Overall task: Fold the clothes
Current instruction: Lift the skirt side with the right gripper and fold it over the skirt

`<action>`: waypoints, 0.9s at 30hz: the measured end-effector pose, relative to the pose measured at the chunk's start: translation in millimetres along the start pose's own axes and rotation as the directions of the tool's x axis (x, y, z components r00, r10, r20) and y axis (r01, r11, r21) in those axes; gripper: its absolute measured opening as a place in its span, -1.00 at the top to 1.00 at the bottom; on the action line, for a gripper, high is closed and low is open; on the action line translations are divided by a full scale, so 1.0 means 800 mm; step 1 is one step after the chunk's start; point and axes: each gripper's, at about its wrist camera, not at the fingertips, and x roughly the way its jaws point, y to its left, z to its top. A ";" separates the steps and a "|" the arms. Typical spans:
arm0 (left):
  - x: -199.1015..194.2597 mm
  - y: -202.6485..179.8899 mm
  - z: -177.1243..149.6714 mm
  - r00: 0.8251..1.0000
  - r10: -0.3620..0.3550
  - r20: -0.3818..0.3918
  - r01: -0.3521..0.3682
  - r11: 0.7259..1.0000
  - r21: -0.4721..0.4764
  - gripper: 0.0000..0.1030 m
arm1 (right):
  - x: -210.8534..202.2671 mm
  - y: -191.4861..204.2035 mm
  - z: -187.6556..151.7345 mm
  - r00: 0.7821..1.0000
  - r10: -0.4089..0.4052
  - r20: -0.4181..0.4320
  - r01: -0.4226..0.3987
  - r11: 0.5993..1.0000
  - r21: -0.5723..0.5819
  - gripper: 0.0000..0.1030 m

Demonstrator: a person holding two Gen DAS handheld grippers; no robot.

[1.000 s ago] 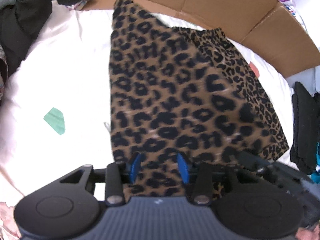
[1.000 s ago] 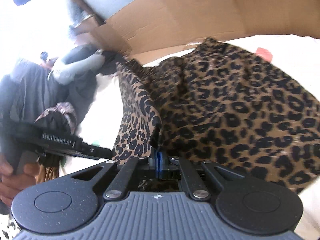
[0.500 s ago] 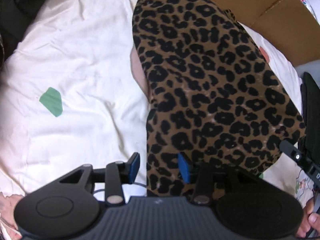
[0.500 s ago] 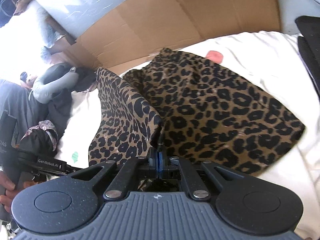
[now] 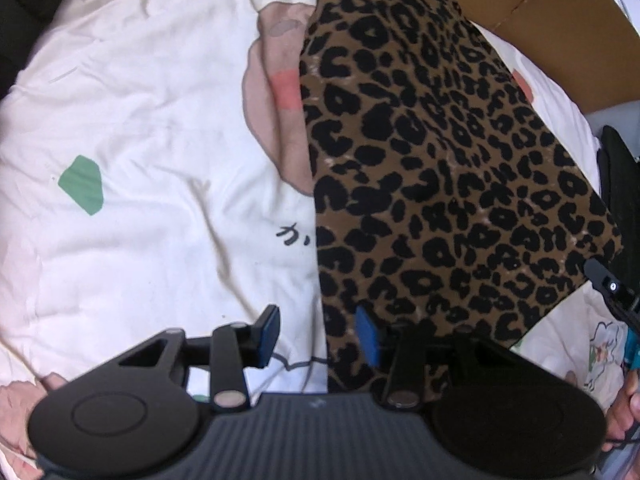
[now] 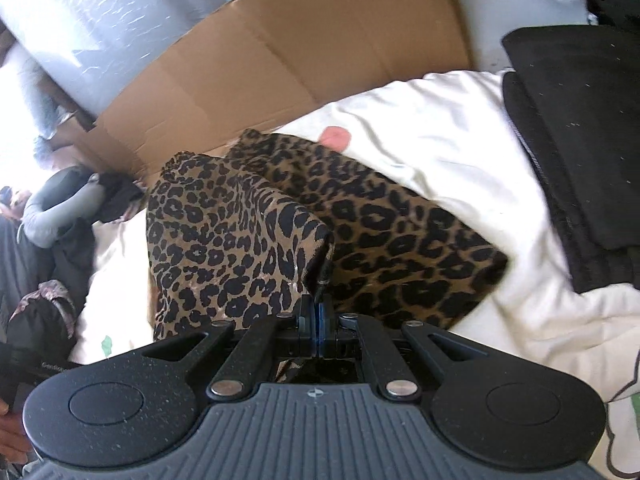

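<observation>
Since a second ago my right hand-held gripper (image 6: 319, 322) has carried its corner of the leopard-print skirt (image 5: 440, 168) across toward three o'clock, so the folded flap now lies over the other half and more of the white bedsheet (image 5: 152, 128) shows at nine o'clock in the left wrist view. The green patch (image 5: 81, 185) on the sheet has barely shifted in that view.

The right hand-held gripper is clenched on the skirt's corner, the fabric pinched between its closed pads at twelve o'clock from the gripper body. My left hand-held gripper (image 5: 318, 334) stands released, about half open, pointing down at the bed; the skirt's long edge runs between its fingers, close to the right pad, but nothing is squeezed.

The skirt lies on the bed, in front of the cardboard (image 6: 280, 52), with a stack of black clothes (image 6: 580, 140) at three o'clock.

My worry: the left side is unpinned, so if I keep dragging with the right, the whole skirt may slide rather than crease, leaving the fold crooked. The raised flap could also slump and bunch if I let go too high. Carried much farther, it might ride onto the black stack.
</observation>
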 end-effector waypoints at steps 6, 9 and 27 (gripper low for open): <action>0.017 -0.020 0.010 1.000 0.007 -0.031 -0.005 0.999 0.047 0.13 | 0.007 -0.031 -0.006 1.000 -0.028 -0.001 0.028 0.997 0.068 1.00; 0.024 -0.025 0.008 0.999 0.001 -0.046 0.002 0.998 0.069 0.13 | 0.012 -0.040 -0.009 0.999 -0.039 -0.002 0.039 0.996 0.084 1.00; 0.039 -0.025 0.011 0.995 -0.024 -0.099 0.043 0.982 0.184 0.39 | 0.034 -0.076 0.003 1.000 -0.007 0.003 0.006 0.971 0.239 0.88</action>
